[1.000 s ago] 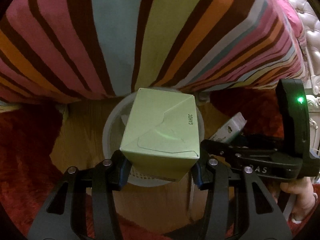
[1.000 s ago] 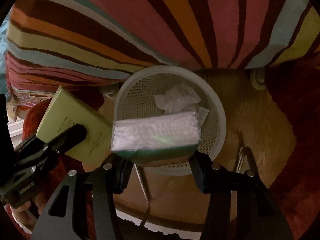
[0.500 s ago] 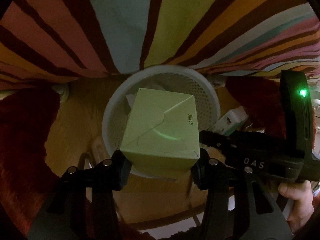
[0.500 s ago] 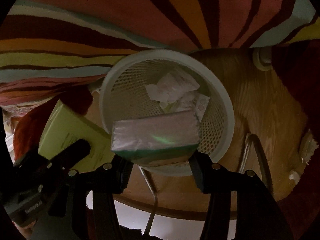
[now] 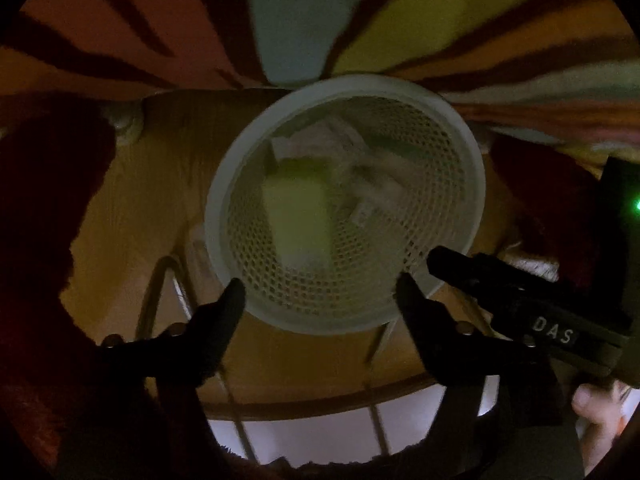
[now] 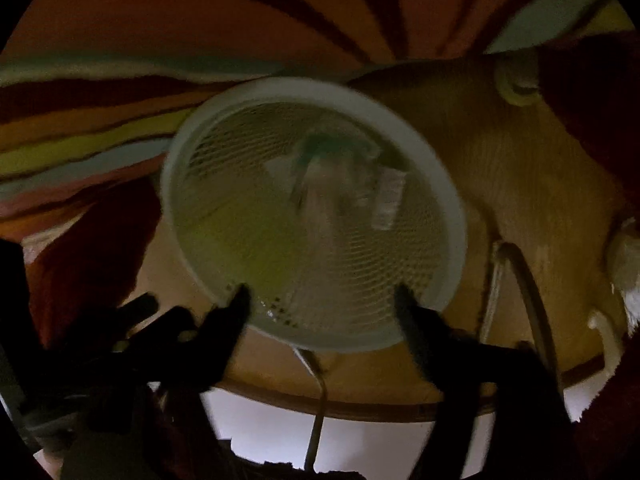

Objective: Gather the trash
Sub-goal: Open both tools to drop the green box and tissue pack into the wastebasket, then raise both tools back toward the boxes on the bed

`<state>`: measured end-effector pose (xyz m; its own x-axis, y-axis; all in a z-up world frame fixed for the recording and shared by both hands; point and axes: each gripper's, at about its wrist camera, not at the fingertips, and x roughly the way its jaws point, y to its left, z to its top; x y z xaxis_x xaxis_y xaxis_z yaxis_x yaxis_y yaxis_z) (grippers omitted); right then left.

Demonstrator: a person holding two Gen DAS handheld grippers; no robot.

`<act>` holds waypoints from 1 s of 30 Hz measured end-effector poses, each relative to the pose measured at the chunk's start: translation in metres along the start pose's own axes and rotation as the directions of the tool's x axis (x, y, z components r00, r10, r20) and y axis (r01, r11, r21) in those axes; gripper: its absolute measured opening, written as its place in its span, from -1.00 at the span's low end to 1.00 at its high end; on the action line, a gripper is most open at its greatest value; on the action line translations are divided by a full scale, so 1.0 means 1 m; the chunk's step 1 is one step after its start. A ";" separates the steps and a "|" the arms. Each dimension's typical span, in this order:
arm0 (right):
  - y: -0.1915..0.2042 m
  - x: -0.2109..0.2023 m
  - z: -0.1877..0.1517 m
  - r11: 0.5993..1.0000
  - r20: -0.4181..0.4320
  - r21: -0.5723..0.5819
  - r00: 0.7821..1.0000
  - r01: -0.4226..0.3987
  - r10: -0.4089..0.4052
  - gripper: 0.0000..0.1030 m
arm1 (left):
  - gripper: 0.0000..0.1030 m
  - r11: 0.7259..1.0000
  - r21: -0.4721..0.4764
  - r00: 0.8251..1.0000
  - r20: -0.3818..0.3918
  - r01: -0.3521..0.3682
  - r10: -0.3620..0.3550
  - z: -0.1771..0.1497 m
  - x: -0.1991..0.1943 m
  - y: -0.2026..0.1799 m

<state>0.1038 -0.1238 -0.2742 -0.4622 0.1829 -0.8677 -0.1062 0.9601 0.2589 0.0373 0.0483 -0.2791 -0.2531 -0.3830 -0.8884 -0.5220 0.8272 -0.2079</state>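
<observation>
A: What's the biggest thing ahead of the grippers?

B: A striped cover [image 5: 288, 20] in red, orange, blue and yellow fills the far side, well beyond both sets of fingertips. Below it is a round wooden table top [image 5: 132, 184], with dark red plush [image 5: 44, 208] off to the sides.

A: And the bin?

B: A white mesh wastebasket [image 5: 476, 184] stands on the wood, directly ahead of and below both grippers. Its near rim sits between the fingertips in each wrist view.

A: What are the jaws doing?

B: The left gripper [image 5: 318, 294] has its jaws spread and still parting, with nothing between them but the basket rim farther down. The right gripper [image 6: 322, 300] is the same: jaws wide, opening, no object in their gap. From the left wrist, the right gripper's body [image 5: 532, 304] lies just to the right, a hand [image 5: 600, 408] behind it.

A: Where's the trash?

B: Inside the basket. A pale green box [image 5: 298, 216] lies on the side nearer the left gripper's left finger, blurred. Beside it, farther in, are crumpled white papers [image 5: 316, 140] and a blurred whitish packet [image 6: 320, 184] with a green edge. A small white slip [image 6: 388, 198] lies to the right of that.
</observation>
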 end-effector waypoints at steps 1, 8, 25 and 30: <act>-0.001 -0.001 0.000 1.000 0.002 0.006 1.000 -0.006 0.006 0.71 | 0.58 1.000 -0.012 1.000 0.005 0.012 -0.012 0.000 -0.001 0.002; -0.002 -0.002 -0.002 1.000 0.005 0.012 1.000 -0.006 0.006 0.71 | 0.58 1.000 -0.003 1.000 0.009 0.010 -0.010 -0.001 -0.002 0.000; -0.003 -0.037 -0.026 0.989 0.061 0.008 0.987 -0.146 0.145 0.72 | 0.58 0.996 0.091 0.999 0.048 -0.009 0.005 -0.020 -0.017 -0.013; -0.010 -0.061 -0.038 0.959 0.153 0.029 0.949 -0.283 0.276 0.72 | 0.58 0.995 0.096 0.996 0.091 0.005 -0.014 -0.030 -0.032 -0.013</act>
<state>0.0998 -0.1527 -0.2084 -0.3336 0.4707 -0.8168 0.0543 0.8746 0.4818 0.0270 0.0375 -0.2360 -0.1707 -0.3553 -0.9190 -0.4428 0.8609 -0.2506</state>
